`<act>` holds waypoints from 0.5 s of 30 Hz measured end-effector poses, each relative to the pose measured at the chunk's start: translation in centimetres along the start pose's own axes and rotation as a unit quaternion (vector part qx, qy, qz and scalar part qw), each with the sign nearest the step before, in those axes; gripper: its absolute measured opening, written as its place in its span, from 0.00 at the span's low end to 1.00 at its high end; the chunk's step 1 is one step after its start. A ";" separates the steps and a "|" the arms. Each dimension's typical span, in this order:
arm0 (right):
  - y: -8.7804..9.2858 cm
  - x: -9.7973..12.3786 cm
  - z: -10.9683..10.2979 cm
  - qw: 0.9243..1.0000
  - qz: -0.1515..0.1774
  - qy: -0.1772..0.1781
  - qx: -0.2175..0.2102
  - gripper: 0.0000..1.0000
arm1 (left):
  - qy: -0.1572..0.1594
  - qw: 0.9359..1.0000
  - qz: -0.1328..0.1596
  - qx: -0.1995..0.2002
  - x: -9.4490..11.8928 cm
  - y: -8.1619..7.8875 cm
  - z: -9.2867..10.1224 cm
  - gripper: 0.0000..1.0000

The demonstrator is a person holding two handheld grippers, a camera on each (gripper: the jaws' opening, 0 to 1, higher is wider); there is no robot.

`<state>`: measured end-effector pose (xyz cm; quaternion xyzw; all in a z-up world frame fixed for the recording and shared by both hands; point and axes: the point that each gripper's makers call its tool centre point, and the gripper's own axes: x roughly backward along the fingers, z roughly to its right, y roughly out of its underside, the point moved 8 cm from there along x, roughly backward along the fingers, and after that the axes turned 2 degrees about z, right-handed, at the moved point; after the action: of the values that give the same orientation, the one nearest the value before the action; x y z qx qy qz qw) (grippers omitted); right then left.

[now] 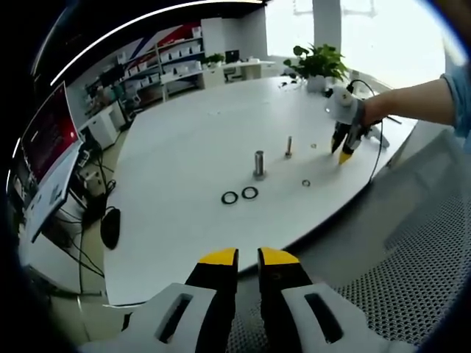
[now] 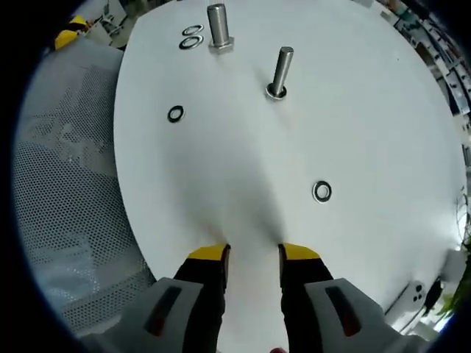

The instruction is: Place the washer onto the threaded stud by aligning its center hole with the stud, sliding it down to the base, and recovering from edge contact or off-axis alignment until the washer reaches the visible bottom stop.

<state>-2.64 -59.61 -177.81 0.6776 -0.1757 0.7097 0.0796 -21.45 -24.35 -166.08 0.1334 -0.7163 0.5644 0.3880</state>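
Both the left gripper (image 1: 248, 255) and right gripper (image 2: 254, 250) hold jaws spread (nothing between), washer (image 2: 321, 191) on table (image 2: 368, 110).

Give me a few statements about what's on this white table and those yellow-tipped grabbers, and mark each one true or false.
1. Two metal studs stand upright on the white table: a thick stud and a thin stud. True.
2. The right gripper is holding a washer. False: its jaws are open and empty above the table.
3. Two dark rings lie side by side near the thick stud. True.
4. A washer is threaded halfway down the thin stud. False: its shaft is bare; the small washer and the other washer lie flat on the table.
5. The left gripper is touching the thick stud. False: it is back off the table edge, far from it.
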 end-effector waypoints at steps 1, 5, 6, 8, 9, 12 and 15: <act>0.0 0.0 -0.1 1.000 -0.001 0.001 0.000 0.30 | 0.000 1.000 0.000 -0.001 0.0 0.0 0.0 0.08; -0.1 0.0 -0.1 1.000 -0.003 0.003 0.001 0.29 | 0.000 1.000 0.000 0.000 0.0 0.0 0.0 0.08; -0.1 0.0 -0.1 1.000 -0.004 0.003 0.002 0.29 | 0.000 1.000 0.000 0.001 0.0 0.0 0.0 0.08; -0.2 0.0 -0.2 1.000 -0.006 0.004 0.002 0.28 | -0.001 1.000 0.000 0.001 0.0 0.0 0.0 0.08; -0.2 0.0 -0.2 1.000 -0.007 0.004 0.002 0.28 | -0.001 1.000 0.000 0.001 0.0 0.0 0.0 0.08; -0.2 0.0 -0.1 1.000 -0.009 0.004 0.001 0.28 | -0.001 1.000 0.000 0.001 0.0 0.0 0.0 0.08; -0.2 0.0 -0.2 1.000 -0.013 0.006 -0.004 0.28 | -0.001 1.000 0.000 0.000 0.0 0.0 0.0 0.08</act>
<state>-2.72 -59.34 -177.77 0.6753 -0.1694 0.7119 0.0925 -21.44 -24.32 -166.14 0.1342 -0.7163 0.5645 0.3876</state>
